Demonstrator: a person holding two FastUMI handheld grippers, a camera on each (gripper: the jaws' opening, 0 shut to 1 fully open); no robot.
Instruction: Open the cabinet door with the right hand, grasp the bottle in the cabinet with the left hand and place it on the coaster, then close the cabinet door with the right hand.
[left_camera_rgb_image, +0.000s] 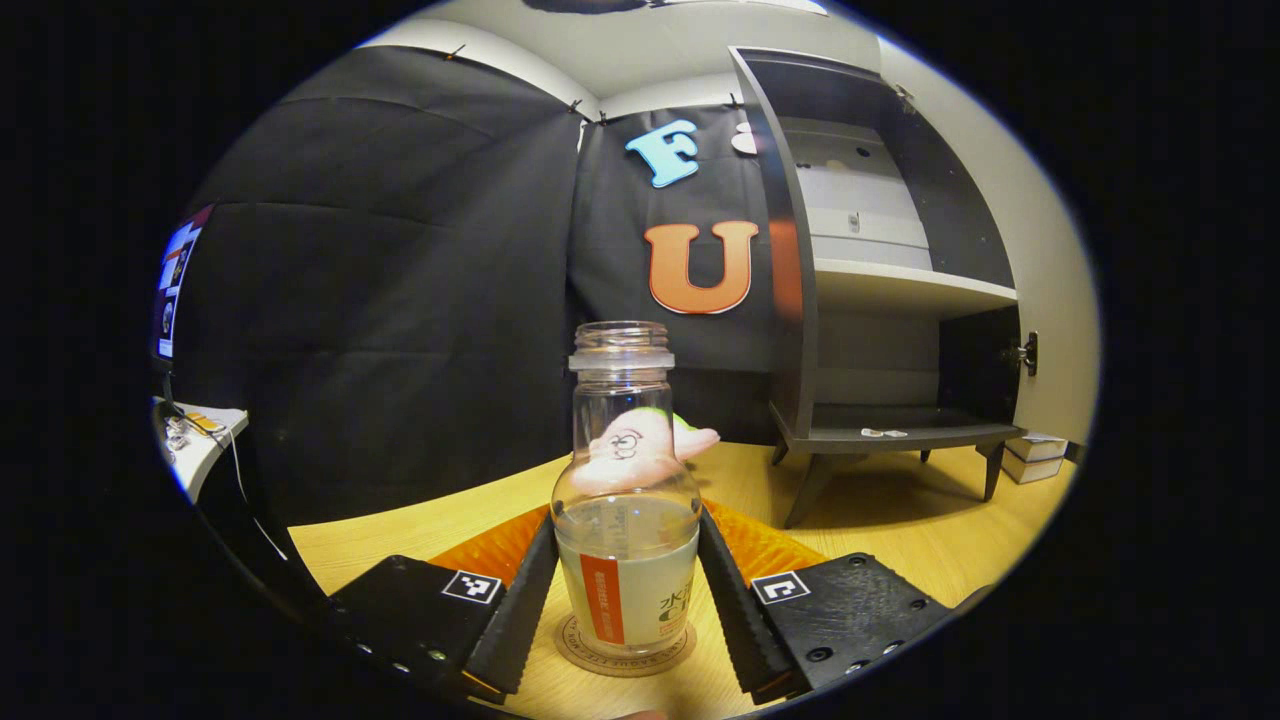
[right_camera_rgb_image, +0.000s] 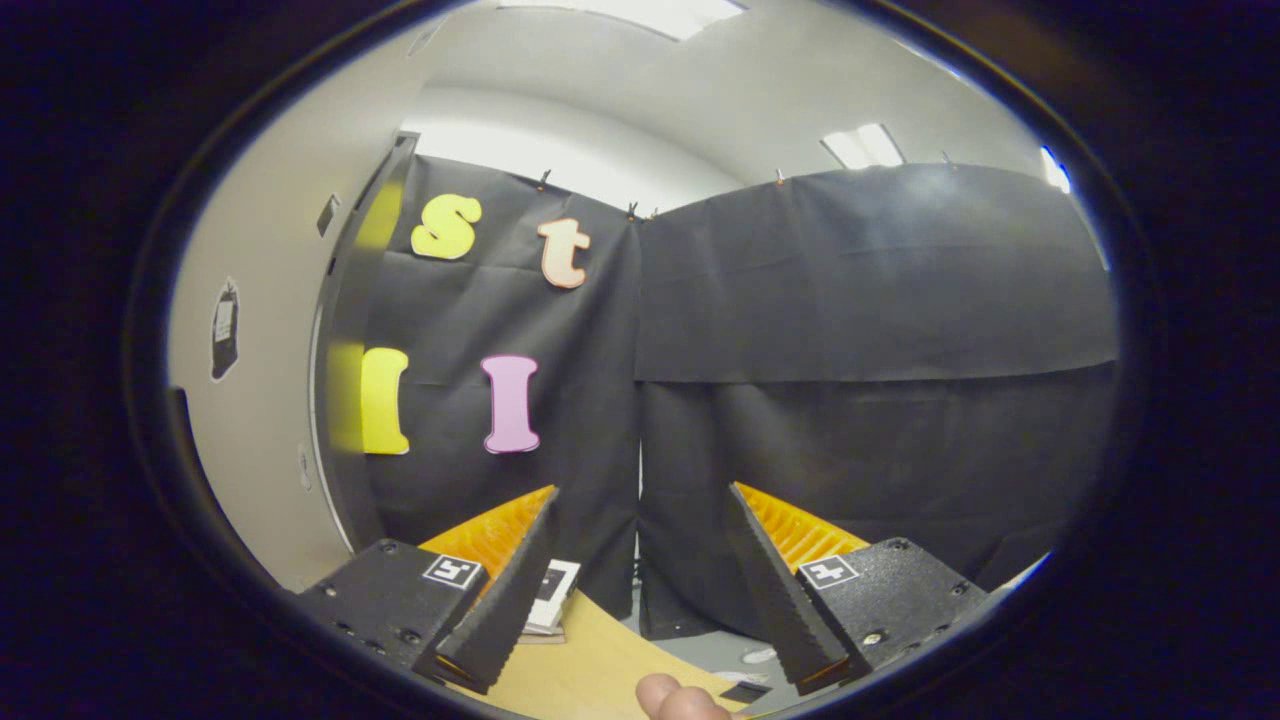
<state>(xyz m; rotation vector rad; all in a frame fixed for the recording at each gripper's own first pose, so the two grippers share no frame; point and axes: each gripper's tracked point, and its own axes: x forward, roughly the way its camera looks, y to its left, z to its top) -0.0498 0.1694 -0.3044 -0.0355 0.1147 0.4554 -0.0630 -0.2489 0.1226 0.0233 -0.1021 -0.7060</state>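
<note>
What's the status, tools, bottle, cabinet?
Left tool straddles bottle, contact unclear. Bottle upright on coaster. Right tool open, empty. Cabinet door open; path unobstructed.

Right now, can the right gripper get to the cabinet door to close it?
Probably yes. The right gripper is open and holds nothing, and the cabinet door stands open just to its left with nothing between them. It would need to swing left first.

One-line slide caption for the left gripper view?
Left tool straddles clear glass bottle on round cork coaster; grey cabinet open.
</note>
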